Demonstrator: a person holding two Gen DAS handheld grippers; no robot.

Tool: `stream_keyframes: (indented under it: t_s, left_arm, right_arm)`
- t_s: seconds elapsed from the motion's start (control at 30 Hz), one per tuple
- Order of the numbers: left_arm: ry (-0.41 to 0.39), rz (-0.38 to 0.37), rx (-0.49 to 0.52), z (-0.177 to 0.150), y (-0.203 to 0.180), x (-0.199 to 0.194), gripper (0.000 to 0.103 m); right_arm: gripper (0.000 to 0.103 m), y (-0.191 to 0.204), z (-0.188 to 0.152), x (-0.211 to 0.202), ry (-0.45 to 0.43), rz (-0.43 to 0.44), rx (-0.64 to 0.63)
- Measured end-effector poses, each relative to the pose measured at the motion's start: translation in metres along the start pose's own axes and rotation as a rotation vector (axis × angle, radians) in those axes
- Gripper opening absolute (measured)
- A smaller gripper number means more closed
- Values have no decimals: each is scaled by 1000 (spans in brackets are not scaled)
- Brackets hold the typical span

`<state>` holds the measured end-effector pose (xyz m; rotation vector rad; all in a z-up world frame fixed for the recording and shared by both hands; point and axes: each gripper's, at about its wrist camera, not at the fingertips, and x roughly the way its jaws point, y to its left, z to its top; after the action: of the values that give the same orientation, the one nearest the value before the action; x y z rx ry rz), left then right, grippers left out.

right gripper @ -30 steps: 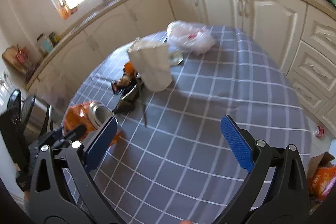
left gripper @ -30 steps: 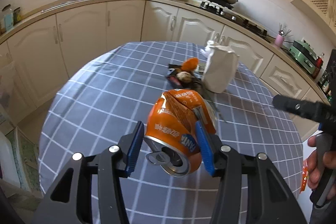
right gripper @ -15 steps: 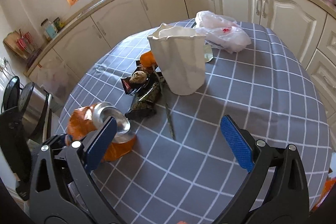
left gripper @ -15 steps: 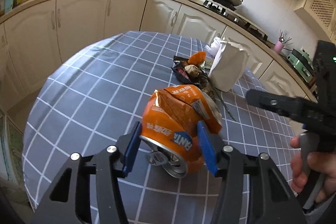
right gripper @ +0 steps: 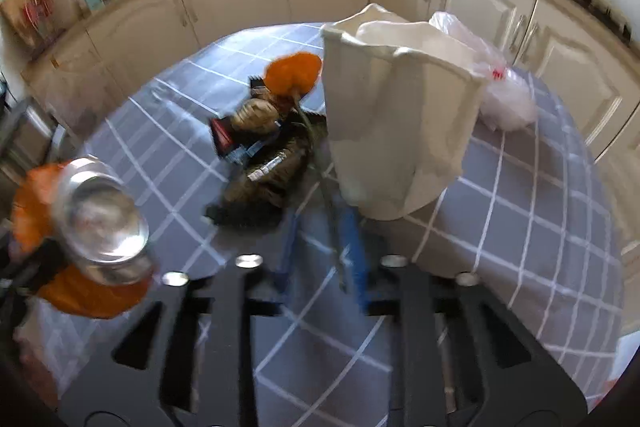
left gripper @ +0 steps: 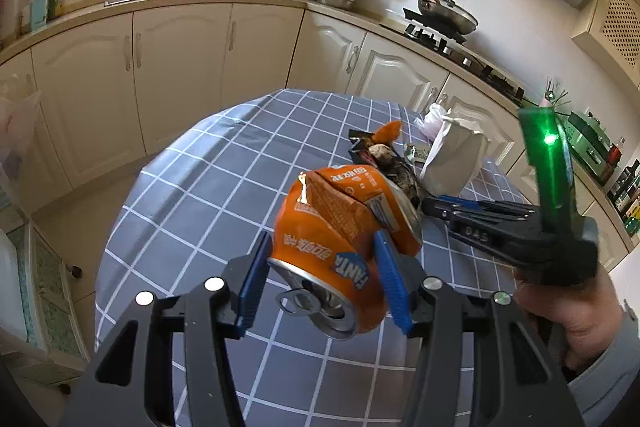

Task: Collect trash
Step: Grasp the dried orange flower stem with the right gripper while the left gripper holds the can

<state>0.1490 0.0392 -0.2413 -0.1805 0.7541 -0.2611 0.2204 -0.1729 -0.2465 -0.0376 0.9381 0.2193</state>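
Since a second ago: we are bringing the right gripper (right gripper: 320, 247) lower and nearer the white paper bag (right gripper: 400, 123), its wide-apart jaws now narrowing
Left gripper (left gripper: 320, 279): we are holding it tilted downward over the table (left gripper: 192, 187), blue pads clenched on the crushed orange can (left gripper: 340, 239)
Right gripper: we are angling it steeply down, jaws closing around a thin dark stick (right gripper: 332, 211) lying on the checked cloth; contact is too blurred to tell
Right hand (left gripper: 572, 323): wrapped around the handle, grey sleeve showing
Can: dented, folded, pull-tab end facing the left camera, lifted above the cloth
Other trash: dark wrappers (right gripper: 268, 167) and orange peel (right gripper: 294, 71) lying beside the bag
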Motion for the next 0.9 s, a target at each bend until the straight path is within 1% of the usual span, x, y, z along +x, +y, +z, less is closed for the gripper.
stream_keyframes:
  t_s: [0.03, 0.1, 0.23, 0.4, 0.47, 0.5, 0.57, 0.6, 0.63, 0.67, 0.7, 0.73, 0.77, 0.8, 0.87, 0.9]
  left_arm:
    - [-2, 0, 1, 0, -1, -1, 51]
    - [-4, 1, 6, 0, -3, -3, 51]
    - [-12, 1, 5, 3, -5, -6, 51]
    - [-27, 4, 15, 6, -10, -14, 51]
    - [-31, 6, 21, 6, -12, -16, 51]
    - [-32, 6, 24, 5, -13, -18, 51]
    - [-32, 7, 26, 5, -14, -18, 51]
    - [-29, 5, 24, 4, -14, -18, 51]
    - [-26, 4, 22, 4, -14, -17, 51]
    - [-23, 3, 22, 3, -15, -17, 51]
    - [-20, 2, 23, 2, -16, -17, 51]
    - [-20, 2, 25, 3, -18, -17, 51]
    - [-21, 2, 27, 3, -19, -18, 51]
    - [-22, 3, 28, 3, -20, -18, 51]
    - [-25, 4, 29, 6, -19, -18, 51]
    - [-27, 6, 29, 7, -19, -18, 51]
  right_arm:
    - [7, -2, 0, 0, 3, 11, 8]
    - [4, -6, -2, -2, 14, 39, 16]
    - [3, -9, -7, -9, 25, 113, 35]
    - [3, -21, -14, -32, 3, 222, 116]
    - [4, -19, -18, -37, 17, 212, 94]
    - [4, -16, -20, -37, 41, 219, 72]
    - [5, -11, -26, -36, 68, 192, 29]
    - [8, -9, -29, -31, 90, 170, 13]
    - [19, -9, -30, -28, 100, 164, 11]
    - [23, -10, -31, -26, 94, 168, 15]
    - [32, -10, -30, -26, 77, 170, 22]
    - [48, -9, -28, -25, 68, 157, 19]
    - [54, -7, -26, -25, 52, 132, 5]
    - [54, -4, -22, -23, 34, 114, -14]
    - [53, -2, -17, -16, 26, 110, -23]
    - [47, -1, -14, -12, 24, 102, -27]
